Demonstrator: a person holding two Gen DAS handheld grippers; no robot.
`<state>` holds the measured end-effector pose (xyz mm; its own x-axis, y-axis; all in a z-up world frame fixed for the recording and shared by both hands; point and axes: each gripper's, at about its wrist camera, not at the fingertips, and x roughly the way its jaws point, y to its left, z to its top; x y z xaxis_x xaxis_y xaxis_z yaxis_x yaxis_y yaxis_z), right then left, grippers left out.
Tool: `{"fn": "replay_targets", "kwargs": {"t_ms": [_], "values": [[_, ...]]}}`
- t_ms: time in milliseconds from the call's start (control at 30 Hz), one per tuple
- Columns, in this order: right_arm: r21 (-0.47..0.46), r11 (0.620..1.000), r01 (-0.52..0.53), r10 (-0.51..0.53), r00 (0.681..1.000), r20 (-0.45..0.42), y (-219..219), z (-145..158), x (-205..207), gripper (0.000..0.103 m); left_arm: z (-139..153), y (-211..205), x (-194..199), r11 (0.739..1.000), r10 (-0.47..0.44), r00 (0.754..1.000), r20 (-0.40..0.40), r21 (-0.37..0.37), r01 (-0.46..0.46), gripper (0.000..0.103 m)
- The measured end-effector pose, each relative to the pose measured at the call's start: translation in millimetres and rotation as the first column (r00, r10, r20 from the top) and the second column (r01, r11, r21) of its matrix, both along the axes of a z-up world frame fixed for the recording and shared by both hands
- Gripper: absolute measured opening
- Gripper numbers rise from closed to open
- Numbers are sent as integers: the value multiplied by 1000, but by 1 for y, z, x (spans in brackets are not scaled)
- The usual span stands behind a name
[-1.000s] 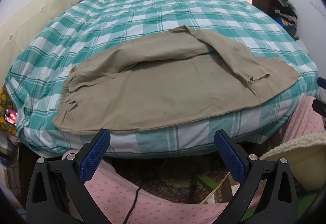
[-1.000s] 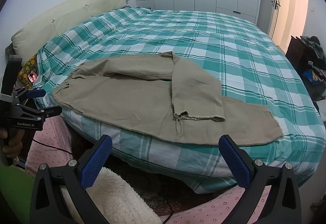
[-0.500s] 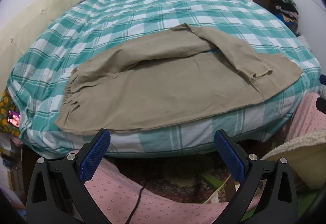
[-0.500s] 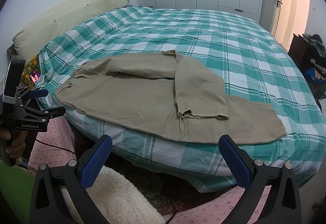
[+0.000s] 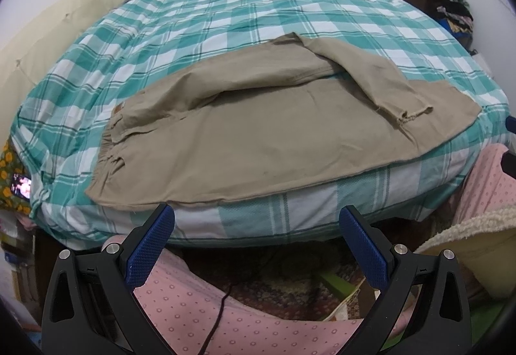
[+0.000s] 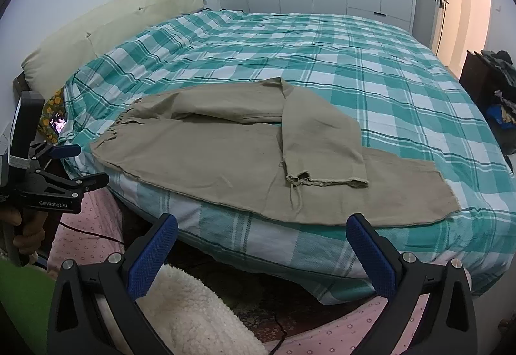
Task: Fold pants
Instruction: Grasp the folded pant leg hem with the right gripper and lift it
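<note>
Big checked bed [image 6: 371,64] filling both views, teal and white, serving as the folding surface. Khaki pants [image 6: 225,158] spread along its near edge, waistband [image 5: 111,145] out at nine o'clock in the left view, long lower leg running off toward three o'clock. Upper leg [image 6: 319,135] flopped back across the lower one, frayed hem [image 6: 325,182] pointing to six o'clock: crooked, probably needing straightening before any proper fold. Laid close to the edge, presumably for easy reach from the bedside.

Left tongs [image 5: 256,245] hovering off the mattress at six o'clock, spread wide, gripping nothing, aimed at the waistband half. Right tongs [image 6: 261,253] likewise spread and empty, low at six o'clock, facing the hem end. Both level, held back, clear of the cloth. Left tool also visible in the right view at nine o'clock, gripped by a hand [image 6: 27,231].
</note>
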<state>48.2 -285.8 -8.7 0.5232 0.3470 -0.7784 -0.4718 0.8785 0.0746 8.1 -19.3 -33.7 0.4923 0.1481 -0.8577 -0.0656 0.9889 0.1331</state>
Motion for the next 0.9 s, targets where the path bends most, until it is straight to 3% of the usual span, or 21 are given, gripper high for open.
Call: {"fn": "replay_targets", "kwargs": {"t_ms": [100,167,233,267,333,467,500,533,567,633,700,767,833,900], "values": [[-11,999,-44,45,998,54,8,-6,11,103,-5,2,1,1000,2,1000,-13,-20,-2,102],[-86,994,-68,74,994,75,19,-26,28,98,-6,1,2,1000,-2,1000,-21,-30,1,102],[-177,977,-119,130,990,51,33,-56,51,70,-4,1,1,999,-1,1000,-15,-36,0,102],[-218,966,-141,152,988,37,40,-69,61,66,-3,2,0,999,2,1000,-10,-34,-3,102],[-255,950,-179,189,982,16,53,-94,82,65,-2,4,-3,999,17,1000,-4,-32,-17,102],[-278,946,-166,163,986,-35,65,-136,124,63,-10,14,-6,997,59,998,-32,-44,-61,102],[-309,938,-158,152,987,-45,66,-149,135,49,-14,17,-6,996,70,996,-48,-45,-72,102],[-339,929,-149,139,989,-53,67,-157,142,19,-17,20,-5,996,76,995,-61,-44,-79,102],[-334,933,-135,118,990,-71,63,-161,150,18,-20,22,-5,996,82,994,-72,-41,-85,102],[-328,940,-94,85,996,-41,59,-147,149,5,-22,26,-3,995,91,993,-80,-34,-94,102],[-318,942,-107,106,994,-23,57,-129,144,5,-25,30,1,994,102,991,-88,-31,-105,102],[-249,960,-128,115,991,-67,49,-104,153,5,-30,34,7,993,109,989,-102,-36,-113,102],[-202,974,-106,94,993,-71,34,-70,187,5,-33,34,17,993,105,987,-119,-42,-111,102],[-207,978,-24,19,1000,-24,14,-34,254,5,-29,31,24,995,91,990,-111,-37,-95,102]]}}
